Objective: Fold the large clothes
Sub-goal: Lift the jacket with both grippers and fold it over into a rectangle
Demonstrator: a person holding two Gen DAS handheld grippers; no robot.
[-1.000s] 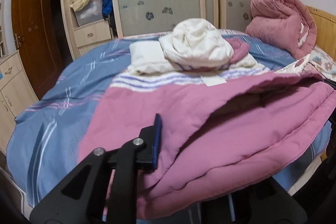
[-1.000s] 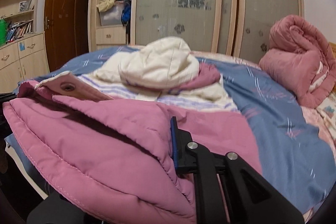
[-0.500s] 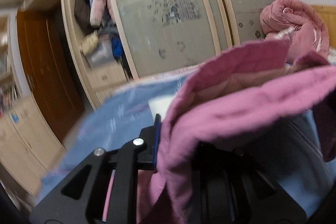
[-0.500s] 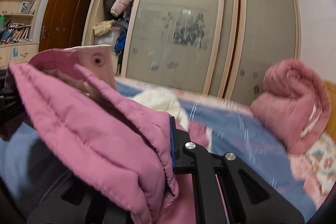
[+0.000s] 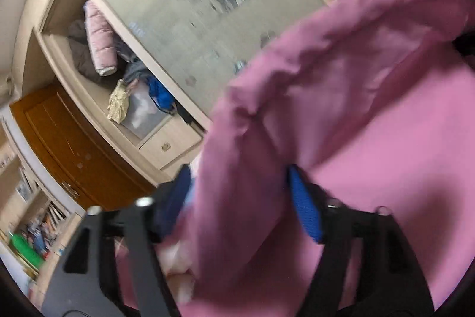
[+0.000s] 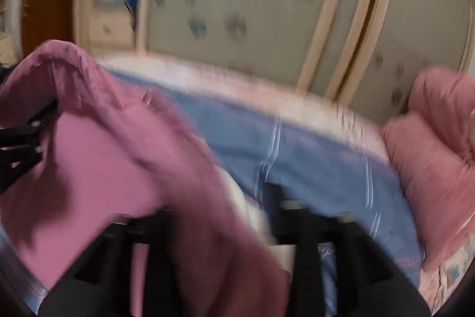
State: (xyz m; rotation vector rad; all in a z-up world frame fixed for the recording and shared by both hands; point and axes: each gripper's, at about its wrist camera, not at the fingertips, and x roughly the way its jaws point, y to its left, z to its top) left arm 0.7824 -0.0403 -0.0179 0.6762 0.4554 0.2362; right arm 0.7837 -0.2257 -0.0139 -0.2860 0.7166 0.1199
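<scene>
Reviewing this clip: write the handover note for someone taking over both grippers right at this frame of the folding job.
Left gripper: fingers spread, with a fold of the pink padded jacket between the blue pads; whether they pinch it is unclear.
Right gripper: frame heavily blurred, jacket draped over its fingers; grip cannot be judged.
Jacket: lifted off the blue bedspread, spanning both grippers.
Nearby: rolled pink quilt to the right on the bed.
Done: the jacket's edge is raised.
Left: probably carry the raised edge over, lay it down, smooth it and finish the fold.
</scene>
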